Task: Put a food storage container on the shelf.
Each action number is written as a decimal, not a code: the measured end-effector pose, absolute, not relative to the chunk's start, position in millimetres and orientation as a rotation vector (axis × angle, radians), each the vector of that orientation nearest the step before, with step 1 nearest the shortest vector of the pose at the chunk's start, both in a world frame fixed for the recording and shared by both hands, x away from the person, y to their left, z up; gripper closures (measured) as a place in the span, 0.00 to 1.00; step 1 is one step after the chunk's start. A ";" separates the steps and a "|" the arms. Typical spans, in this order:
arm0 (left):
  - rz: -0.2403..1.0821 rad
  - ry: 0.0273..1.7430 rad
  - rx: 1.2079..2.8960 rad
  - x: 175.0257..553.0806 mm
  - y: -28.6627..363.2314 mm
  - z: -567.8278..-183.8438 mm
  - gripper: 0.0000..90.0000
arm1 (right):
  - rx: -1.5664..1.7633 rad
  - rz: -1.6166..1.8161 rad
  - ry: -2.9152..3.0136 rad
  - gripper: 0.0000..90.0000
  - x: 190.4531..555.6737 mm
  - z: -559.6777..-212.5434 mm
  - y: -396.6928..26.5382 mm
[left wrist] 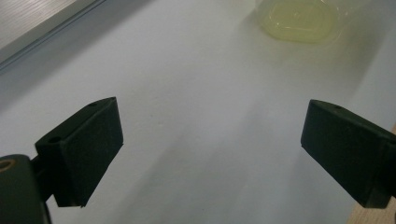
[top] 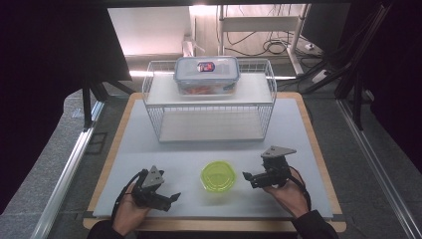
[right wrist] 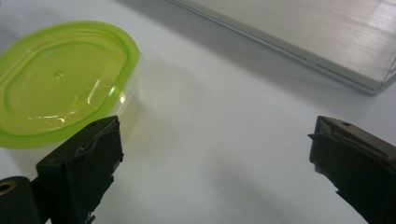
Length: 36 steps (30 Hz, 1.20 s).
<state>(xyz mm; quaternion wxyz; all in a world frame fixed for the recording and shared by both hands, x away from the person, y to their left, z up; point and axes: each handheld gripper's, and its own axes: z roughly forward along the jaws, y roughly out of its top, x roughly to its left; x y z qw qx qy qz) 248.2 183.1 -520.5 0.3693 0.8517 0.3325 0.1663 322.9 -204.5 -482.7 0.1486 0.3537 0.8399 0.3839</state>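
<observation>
You are keeping both tools low over the pale grey surface (top: 298,149), one on each side of the small oval container with the translucent lime-green lid (top: 218,177), which is sitting flat and closed near the front edge, midway between your hands. Your right tool (top: 247,176) is standing with its jaws wide apart and nothing between them; in the right gripper view the green-lidded container (right wrist: 60,84) is lying just beside the left-hand jaw, apart from it, so by my reading it is resting free rather than gripped. Your left tool (top: 175,196) is likewise spread open and empty, pointing across bare surface toward the container (left wrist: 299,21), which is lying well ahead of it.

Behind stands a white wire basket rack (top: 154,107) with a white shelf board, carrying a clear rectangular lock-lid box with a blue-trimmed lid and orange contents (top: 206,74). The green-lidded container is sitting in front of the rack, probably so either hand is able to reach it.
</observation>
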 end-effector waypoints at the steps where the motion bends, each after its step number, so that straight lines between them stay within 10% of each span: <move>1: 0.428 0.853 2.185 248.1 183.0 -520.3 0.06 | 1.012 1.112 2.414 0.02 321.8 -481.3 -202.7; 36: 0.433 0.837 2.195 247.9 181.4 -520.8 0.07 | 1.428 1.439 2.626 0.87 349.7 -494.8 -168.7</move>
